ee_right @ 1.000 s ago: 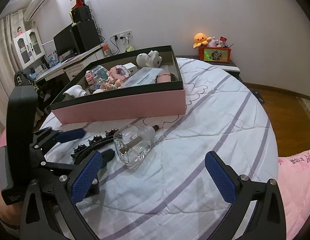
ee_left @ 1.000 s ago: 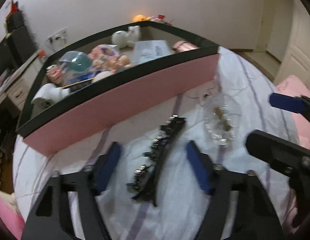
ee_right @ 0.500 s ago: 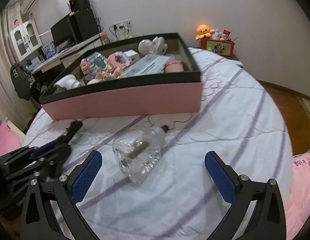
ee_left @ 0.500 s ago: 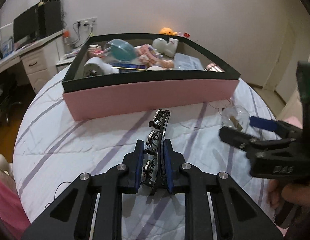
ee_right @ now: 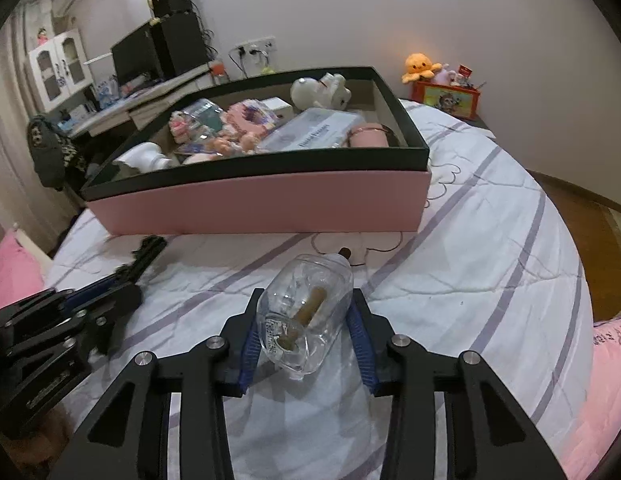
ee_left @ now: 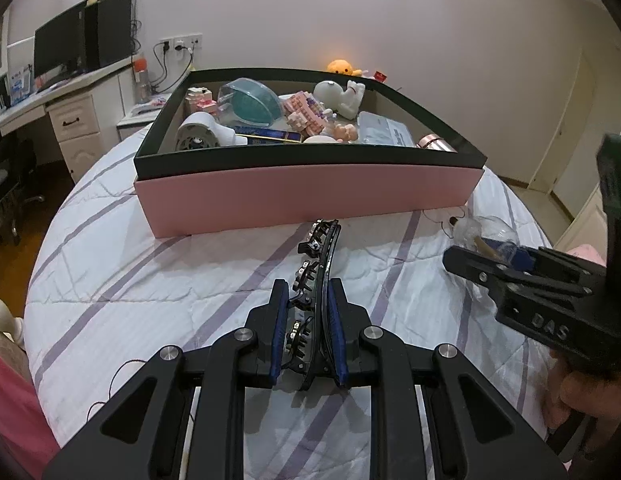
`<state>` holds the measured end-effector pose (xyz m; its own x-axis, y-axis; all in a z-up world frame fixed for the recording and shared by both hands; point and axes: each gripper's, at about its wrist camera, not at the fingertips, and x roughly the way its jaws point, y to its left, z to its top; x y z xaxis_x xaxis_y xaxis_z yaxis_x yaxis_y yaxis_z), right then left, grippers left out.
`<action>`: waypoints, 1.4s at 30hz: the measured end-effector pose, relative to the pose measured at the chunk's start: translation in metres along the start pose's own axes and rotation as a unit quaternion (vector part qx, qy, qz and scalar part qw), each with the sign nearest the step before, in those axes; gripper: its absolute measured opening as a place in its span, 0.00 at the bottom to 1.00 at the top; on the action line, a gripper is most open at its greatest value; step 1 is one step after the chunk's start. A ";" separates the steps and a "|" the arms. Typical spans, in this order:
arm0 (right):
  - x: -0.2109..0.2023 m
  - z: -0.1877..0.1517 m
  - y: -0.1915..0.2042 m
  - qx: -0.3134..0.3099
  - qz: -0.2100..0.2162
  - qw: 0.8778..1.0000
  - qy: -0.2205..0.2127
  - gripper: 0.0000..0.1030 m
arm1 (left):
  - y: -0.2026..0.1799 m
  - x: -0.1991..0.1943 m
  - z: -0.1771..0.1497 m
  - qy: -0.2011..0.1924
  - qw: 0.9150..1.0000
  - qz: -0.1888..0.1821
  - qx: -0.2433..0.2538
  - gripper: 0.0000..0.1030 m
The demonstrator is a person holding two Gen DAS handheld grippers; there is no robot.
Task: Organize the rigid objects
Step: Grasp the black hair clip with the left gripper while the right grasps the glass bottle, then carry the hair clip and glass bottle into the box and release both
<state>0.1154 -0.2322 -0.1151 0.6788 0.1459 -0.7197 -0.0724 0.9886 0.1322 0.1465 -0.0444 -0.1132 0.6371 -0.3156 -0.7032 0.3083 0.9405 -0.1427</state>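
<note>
On quilt: left claw [ee_left: 306, 336] clamps black hairband [ee_left: 316, 276]; right claw [ee_right: 306, 330] grips glass bottle [ee_right: 306, 312]; "DAS" embossed.

Bed [ee_left: 150, 280] w/ white quilted cover, purple stripes. Directly on it: pink box w/ black rim [ee_left: 306, 196] at 12 o'clock, black studded hair clip [ee_left: 316, 264] centre, clear glass bottle [ee_right: 306, 312] approx 3 o'clock of clip.

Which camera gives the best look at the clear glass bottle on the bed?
The right wrist view: the glass bottle lies centred between the right gripper fingers, with its stopper and the brownish piece inside visible. In the left wrist view only its neck end shows, behind the right gripper.
</note>
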 end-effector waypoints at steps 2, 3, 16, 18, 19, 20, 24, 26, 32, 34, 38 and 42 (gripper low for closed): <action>-0.005 -0.004 0.001 -0.001 0.010 1.000 -0.002 0.39 | 0.001 -0.001 0.000 -0.002 1.000 0.001 -0.003 0.19; -0.007 -0.005 0.002 -0.002 0.011 1.000 -0.003 0.39 | 0.001 -0.002 -0.001 -0.004 1.000 0.003 -0.003 0.19; -0.052 0.012 0.011 -0.024 0.053 0.997 -0.041 0.39 | 0.007 -0.032 0.009 -0.027 1.000 -0.002 -0.007 0.19; -0.058 0.022 0.011 -0.029 0.056 0.997 -0.049 0.39 | 0.009 -0.040 0.019 -0.036 0.999 -0.004 -0.004 0.19; -0.060 0.028 0.013 -0.033 0.053 0.997 -0.054 0.39 | 0.009 -0.043 0.025 -0.041 0.999 -0.003 -0.003 0.19; -0.062 0.034 0.013 -0.037 0.053 0.996 -0.059 0.39 | 0.011 -0.046 0.033 -0.048 0.999 -0.002 -0.001 0.19; -0.069 0.068 0.017 -0.050 0.054 0.994 -0.080 0.39 | 0.016 -0.056 0.062 -0.075 0.997 0.007 0.004 0.19; -0.070 0.086 0.019 -0.053 0.055 0.993 -0.087 0.39 | 0.020 -0.056 0.079 -0.086 0.996 0.010 0.000 0.19; -0.046 0.145 0.025 -0.066 0.052 0.993 -0.083 0.40 | 0.027 -0.039 0.129 -0.088 0.996 0.006 -0.006 0.19; -0.033 0.155 0.025 -0.067 0.045 0.994 -0.075 0.40 | 0.027 -0.028 0.143 -0.082 0.997 0.008 -0.005 0.19; -0.001 0.170 0.022 -0.060 0.040 0.996 -0.055 0.40 | 0.028 -0.002 0.157 -0.064 0.998 0.007 -0.012 0.19; 0.031 0.175 0.016 -0.046 0.038 0.998 -0.026 0.40 | 0.026 0.022 0.159 -0.042 0.999 0.007 -0.018 0.19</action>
<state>0.2628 -0.2188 -0.0160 0.7056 0.2201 -0.6736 -0.1891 0.9746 0.1204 0.2813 -0.0465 -0.0215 0.6985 -0.3096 -0.6452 0.2732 0.9486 -0.1595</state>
